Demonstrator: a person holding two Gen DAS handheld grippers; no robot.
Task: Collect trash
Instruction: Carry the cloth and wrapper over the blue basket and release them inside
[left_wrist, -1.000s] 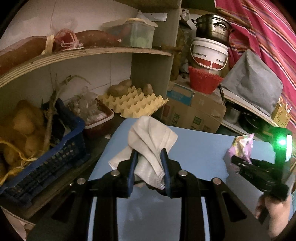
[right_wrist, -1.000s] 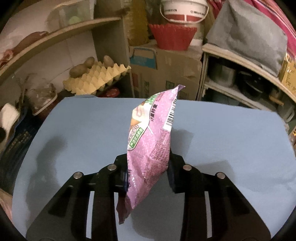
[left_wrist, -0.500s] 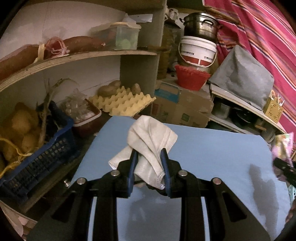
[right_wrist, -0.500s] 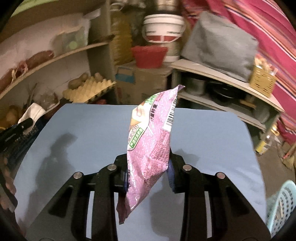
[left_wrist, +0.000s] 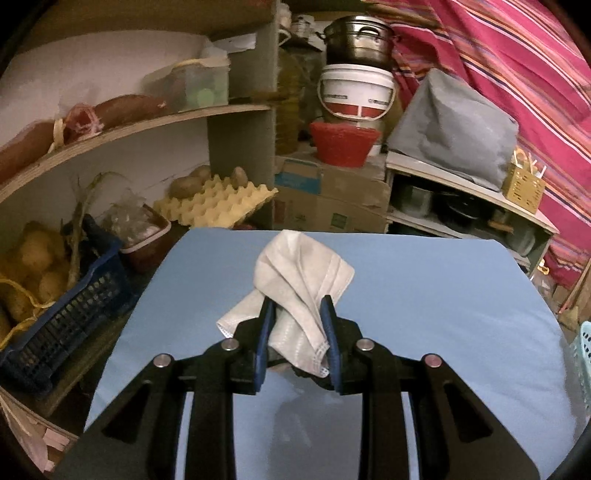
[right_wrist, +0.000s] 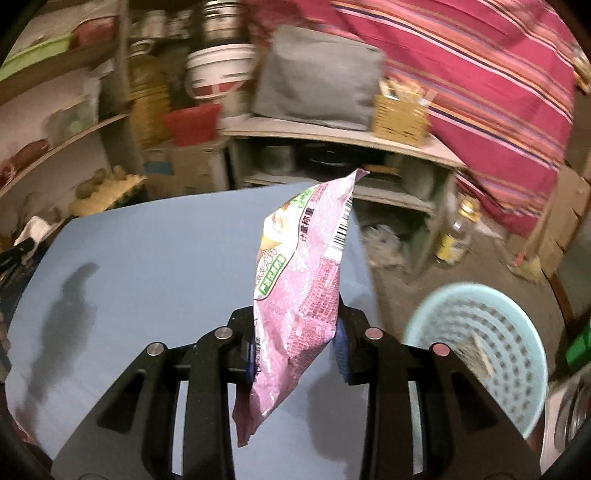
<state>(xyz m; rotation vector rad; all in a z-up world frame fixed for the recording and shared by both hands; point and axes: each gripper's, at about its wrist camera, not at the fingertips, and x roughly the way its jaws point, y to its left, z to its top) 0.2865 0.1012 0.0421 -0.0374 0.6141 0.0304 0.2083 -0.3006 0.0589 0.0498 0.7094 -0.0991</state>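
Note:
My left gripper (left_wrist: 297, 308) is shut on a crumpled white face mask (left_wrist: 301, 275) and holds it above the blue table (left_wrist: 424, 295). My right gripper (right_wrist: 297, 339) is shut on a pink snack wrapper (right_wrist: 301, 291) that stands upright between the fingers, above the table's right part (right_wrist: 147, 258). A light blue plastic basket (right_wrist: 476, 347) sits on the floor to the right of the table; its rim also shows in the left wrist view (left_wrist: 583, 347). The left gripper with the mask shows at the far left of the right wrist view (right_wrist: 26, 240).
Wooden shelves (left_wrist: 147, 122) with a yellow egg tray (left_wrist: 218, 203) and a dark blue crate (left_wrist: 62, 325) stand left of the table. Cardboard boxes (left_wrist: 332, 199), a red basket (left_wrist: 345, 142) and a low shelf with pots (left_wrist: 461, 206) stand behind. A bottle (right_wrist: 456, 236) stands on the floor.
Both grippers have swung to the right, each keeping its hold. The right wrist view now takes in the light blue basket beside the table. The right gripper has left the left wrist view.

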